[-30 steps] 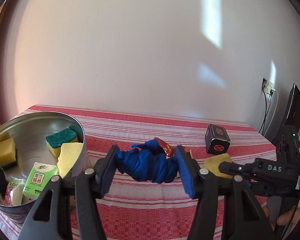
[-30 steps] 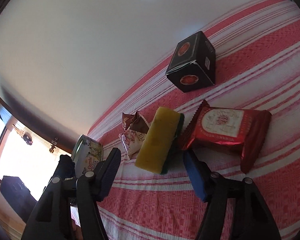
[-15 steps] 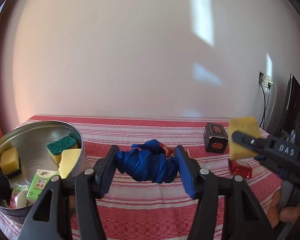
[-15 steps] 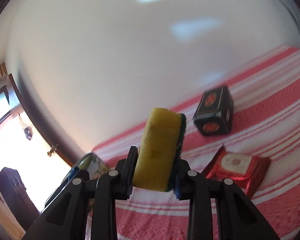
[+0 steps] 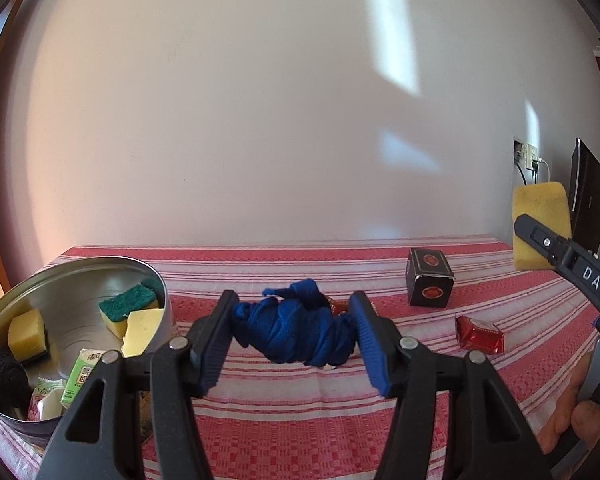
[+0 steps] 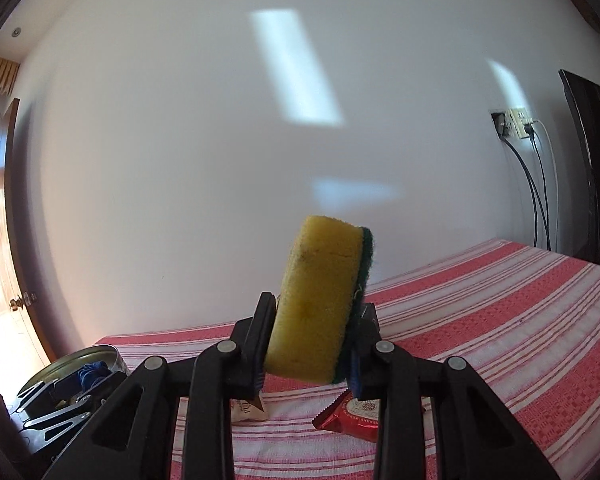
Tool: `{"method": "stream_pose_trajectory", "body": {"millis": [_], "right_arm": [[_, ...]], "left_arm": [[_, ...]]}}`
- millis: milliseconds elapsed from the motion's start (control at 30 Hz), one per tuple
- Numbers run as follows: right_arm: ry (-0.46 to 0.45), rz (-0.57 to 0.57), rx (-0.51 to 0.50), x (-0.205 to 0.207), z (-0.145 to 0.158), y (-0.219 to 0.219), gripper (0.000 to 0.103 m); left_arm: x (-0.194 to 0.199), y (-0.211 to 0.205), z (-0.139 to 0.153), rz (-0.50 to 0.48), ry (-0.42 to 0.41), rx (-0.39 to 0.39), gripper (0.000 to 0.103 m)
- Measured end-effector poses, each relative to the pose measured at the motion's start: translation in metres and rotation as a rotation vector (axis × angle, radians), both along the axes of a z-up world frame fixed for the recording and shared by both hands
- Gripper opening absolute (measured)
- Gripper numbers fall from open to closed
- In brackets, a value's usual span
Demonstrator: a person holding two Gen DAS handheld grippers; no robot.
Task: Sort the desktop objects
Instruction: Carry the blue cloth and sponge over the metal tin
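My left gripper (image 5: 294, 338) is shut on a crumpled blue cloth (image 5: 296, 330) and holds it above the red striped tablecloth (image 5: 300, 432). My right gripper (image 6: 310, 354) is shut on a yellow sponge with a green scrub side (image 6: 320, 300), lifted well above the table; it also shows in the left wrist view (image 5: 540, 224) at the far right. A round metal tin (image 5: 4, 328) at the left holds sponges and small packets.
A black box with red seals (image 5: 430, 282) stands at the back right. A red snack packet (image 5: 480, 334) lies in front of it, also in the right wrist view (image 6: 356, 420). A brown-white packet (image 6: 246, 412) lies beside it. A dark monitor (image 5: 588, 200) and wall cables are at the right.
My right gripper closed on the yellow sponge and lifted it off the table, tilting up. My left gripper kept the blue cloth and rose slightly.
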State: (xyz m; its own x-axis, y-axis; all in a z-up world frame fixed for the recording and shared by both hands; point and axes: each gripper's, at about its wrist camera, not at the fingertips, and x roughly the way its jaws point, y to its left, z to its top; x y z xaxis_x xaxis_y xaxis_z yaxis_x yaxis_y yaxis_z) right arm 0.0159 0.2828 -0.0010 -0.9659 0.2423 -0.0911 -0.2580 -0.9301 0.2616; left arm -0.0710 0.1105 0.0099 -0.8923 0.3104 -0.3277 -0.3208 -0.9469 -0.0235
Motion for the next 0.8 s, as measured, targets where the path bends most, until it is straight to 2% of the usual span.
{"method": "stream_pose_trajectory", "body": {"millis": [300, 400, 800], "right_arm": [[0.008, 0.011, 0.006, 0.012, 0.002, -0.016, 0.033], [-0.004, 0.015, -0.001, 0.005, 0.007, 0.002, 0.033], [-0.021, 0.088, 0.047, 0.002, 0.009, -0.036, 0.033]], "left_arm": [[-0.001, -0.002, 0.0, 0.005, -0.001, 0.007, 0.058], [-0.001, -0.004, 0.001, 0.007, -0.005, 0.012, 0.058], [0.006, -0.024, 0.002, 0.014, 0.001, 0.048, 0.058]]}}
